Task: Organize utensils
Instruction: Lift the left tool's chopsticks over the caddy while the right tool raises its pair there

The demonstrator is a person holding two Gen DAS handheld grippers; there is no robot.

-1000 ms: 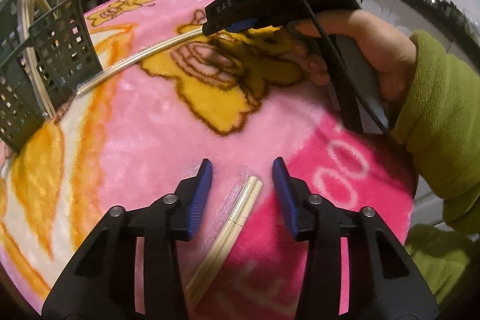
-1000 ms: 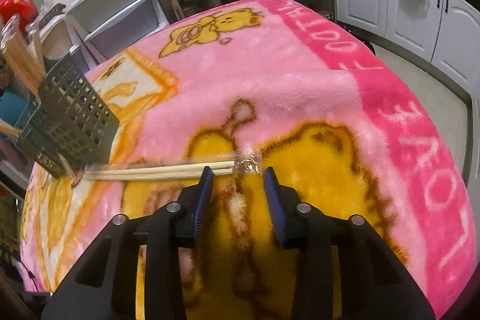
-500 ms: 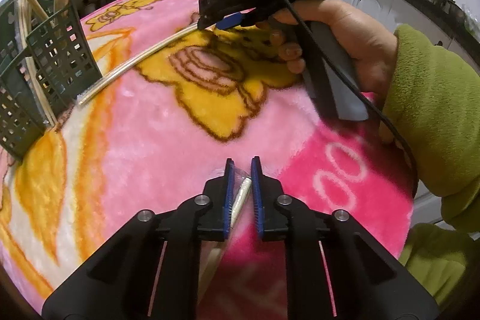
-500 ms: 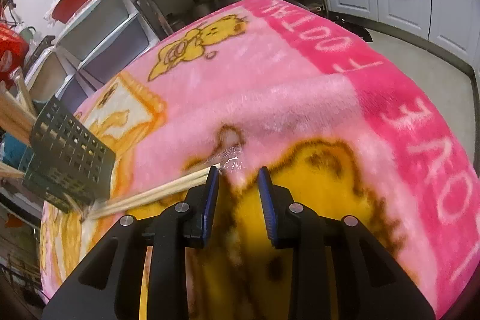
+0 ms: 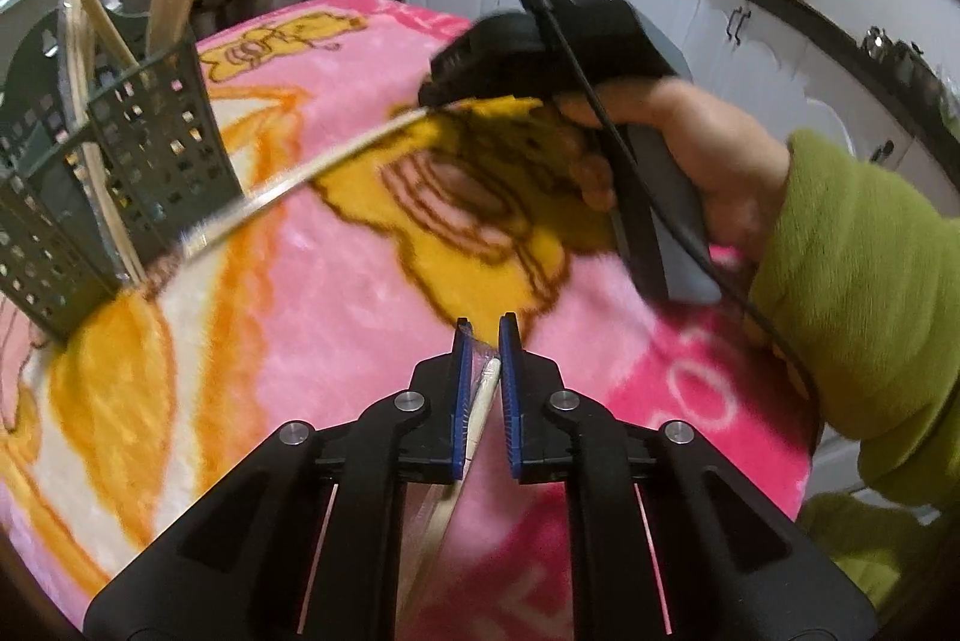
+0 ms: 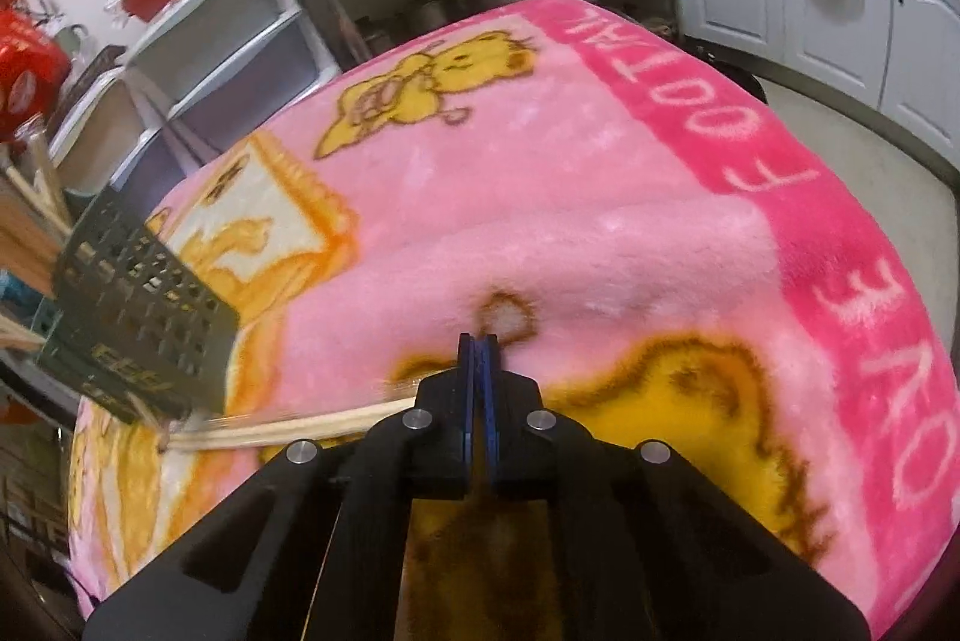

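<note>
Now both hand-held grippers are loaded: my left hand-held gripper (image 5: 482, 371) pinches one wrapped chopstick pair (image 5: 480, 401), my right hand-held gripper (image 6: 478, 371) has just clamped onto another pair (image 6: 300, 428), which reaches toward the basket (image 6: 138, 323). Several pairs already stand in the basket; these two are left to drop in

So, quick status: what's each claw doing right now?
Left gripper shut on wrapped chopsticks. Right gripper shut on the wrapper of a second pair. Green basket close by, nothing in the way.
</note>
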